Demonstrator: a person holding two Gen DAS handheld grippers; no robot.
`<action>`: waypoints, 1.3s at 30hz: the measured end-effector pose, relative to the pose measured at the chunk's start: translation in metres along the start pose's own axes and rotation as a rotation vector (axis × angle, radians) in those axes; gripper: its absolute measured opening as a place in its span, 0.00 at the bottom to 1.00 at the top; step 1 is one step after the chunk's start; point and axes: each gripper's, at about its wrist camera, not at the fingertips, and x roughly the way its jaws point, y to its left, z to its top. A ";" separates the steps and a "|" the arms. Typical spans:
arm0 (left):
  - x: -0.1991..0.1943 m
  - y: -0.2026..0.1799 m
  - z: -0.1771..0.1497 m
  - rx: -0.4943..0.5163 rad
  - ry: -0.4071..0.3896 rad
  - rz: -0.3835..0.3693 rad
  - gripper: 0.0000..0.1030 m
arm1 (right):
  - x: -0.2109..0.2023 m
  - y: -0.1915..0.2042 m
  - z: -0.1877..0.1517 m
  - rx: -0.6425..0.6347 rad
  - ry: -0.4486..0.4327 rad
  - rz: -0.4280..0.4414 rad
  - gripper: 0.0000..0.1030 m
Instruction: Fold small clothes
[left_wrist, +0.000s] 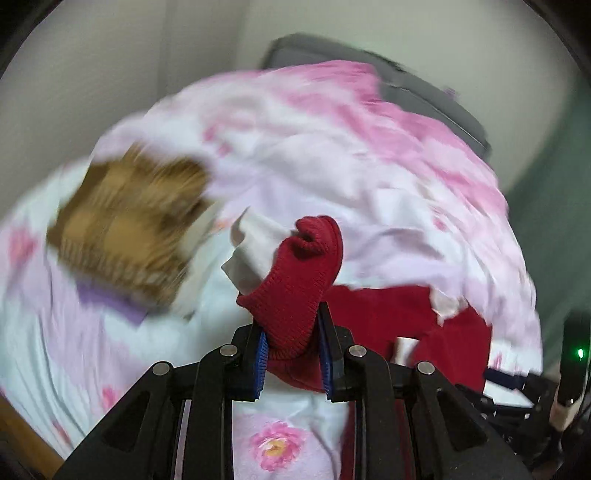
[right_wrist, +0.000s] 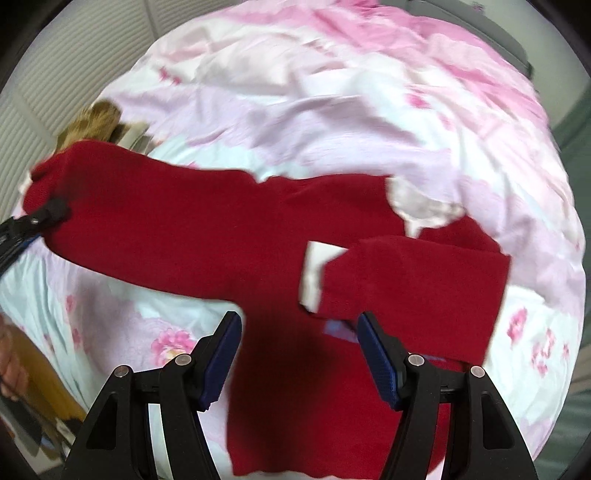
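Note:
A small red knit sweater (right_wrist: 258, 229) lies spread on a pink floral bedsheet (right_wrist: 332, 110). Its right sleeve (right_wrist: 424, 273) is folded across the body, showing a white cuff (right_wrist: 314, 273). My left gripper (left_wrist: 291, 325) is shut on the end of the other red sleeve (left_wrist: 299, 273) and holds it up off the sheet, with a white inner cuff (left_wrist: 255, 251) poking out behind it. The right wrist view shows that gripper (right_wrist: 40, 218) at the far left with the sleeve stretched out. My right gripper (right_wrist: 299, 321) hovers open over the sweater's body with nothing between its pads.
A brown knit garment (left_wrist: 129, 229) lies on the sheet to the left, also seen as a brown garment (right_wrist: 96, 122) behind the lifted sleeve. A grey object (left_wrist: 424, 85) sits at the bed's far side. A person's hand (right_wrist: 11, 365) shows at the lower left edge.

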 end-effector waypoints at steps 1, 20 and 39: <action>-0.003 -0.014 0.004 0.033 -0.007 -0.011 0.24 | -0.005 -0.009 -0.003 0.012 -0.011 -0.006 0.64; 0.112 -0.322 -0.065 0.458 0.196 -0.041 0.24 | -0.052 -0.217 -0.123 0.291 -0.053 -0.176 0.64; 0.063 -0.333 -0.109 0.394 0.188 -0.065 0.75 | -0.048 -0.289 -0.198 0.300 -0.008 -0.153 0.64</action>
